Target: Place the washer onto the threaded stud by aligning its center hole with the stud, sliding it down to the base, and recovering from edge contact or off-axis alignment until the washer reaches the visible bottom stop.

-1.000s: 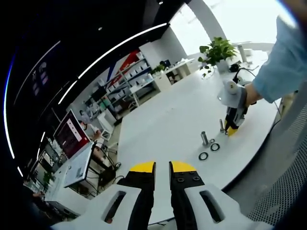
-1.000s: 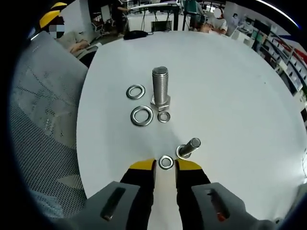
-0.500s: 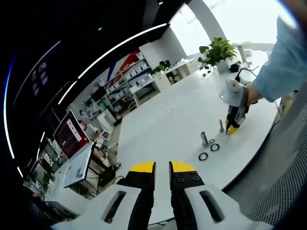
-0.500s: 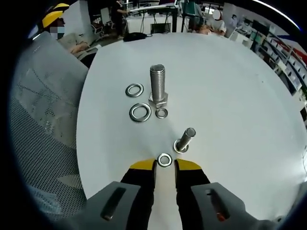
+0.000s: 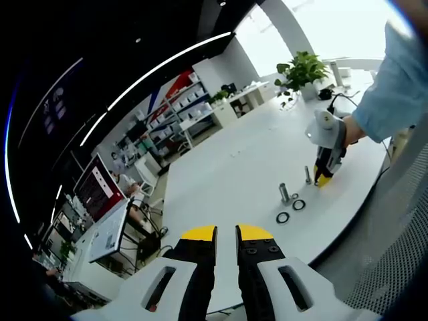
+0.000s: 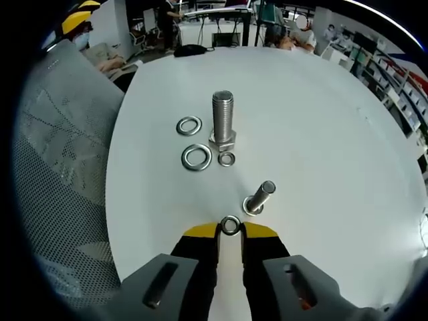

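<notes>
Now right gripper [image 6: 230, 231] pinches washer [image 6: 231, 225] beside stud [image 6: 258, 198].

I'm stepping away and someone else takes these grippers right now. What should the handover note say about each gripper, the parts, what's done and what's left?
Right gripper: jaws pinching a small washer by its edges, just short of the small stud.
Left gripper: jaws nearly closed, holding nothing, held back from the work.
On the white table: large bolt standing upright, three loose washers around its base.
Done: washer picked up.
Left: centre its hole over the small stud, slide it down to the base.
</notes>
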The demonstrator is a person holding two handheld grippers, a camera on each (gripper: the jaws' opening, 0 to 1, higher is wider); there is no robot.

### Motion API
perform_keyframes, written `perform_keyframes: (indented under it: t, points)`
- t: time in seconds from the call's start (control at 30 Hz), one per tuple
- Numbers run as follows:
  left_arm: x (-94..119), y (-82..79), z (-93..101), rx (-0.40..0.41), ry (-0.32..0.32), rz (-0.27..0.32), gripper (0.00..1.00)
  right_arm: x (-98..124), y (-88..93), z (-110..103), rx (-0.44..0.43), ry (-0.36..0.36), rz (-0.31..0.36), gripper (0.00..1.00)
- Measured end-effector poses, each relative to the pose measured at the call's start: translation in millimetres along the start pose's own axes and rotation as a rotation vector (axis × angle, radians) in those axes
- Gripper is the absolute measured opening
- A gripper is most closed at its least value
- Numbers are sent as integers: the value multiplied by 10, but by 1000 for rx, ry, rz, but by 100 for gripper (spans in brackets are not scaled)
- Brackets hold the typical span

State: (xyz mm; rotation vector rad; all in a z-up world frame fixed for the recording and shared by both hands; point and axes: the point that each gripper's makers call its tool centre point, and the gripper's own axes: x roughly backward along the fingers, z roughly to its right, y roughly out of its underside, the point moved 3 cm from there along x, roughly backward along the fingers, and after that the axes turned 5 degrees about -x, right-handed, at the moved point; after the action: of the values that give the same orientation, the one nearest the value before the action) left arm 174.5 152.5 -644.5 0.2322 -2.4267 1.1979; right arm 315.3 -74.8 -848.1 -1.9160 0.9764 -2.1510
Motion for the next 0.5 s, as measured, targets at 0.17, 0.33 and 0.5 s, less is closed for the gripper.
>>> perform_keyframes:
  t: [0.17,0.33,0.5]
  points:
    - [-4,-1,2,0,1,0,9,123,-42,38,-26,-4,27,13]
    - [-7,0,4,0,2,0,9,225,-56,77,-38,-7,39,13]
    - [-7,1,5,0,2,-1,9,357,-127,108,-29,4,58,13]
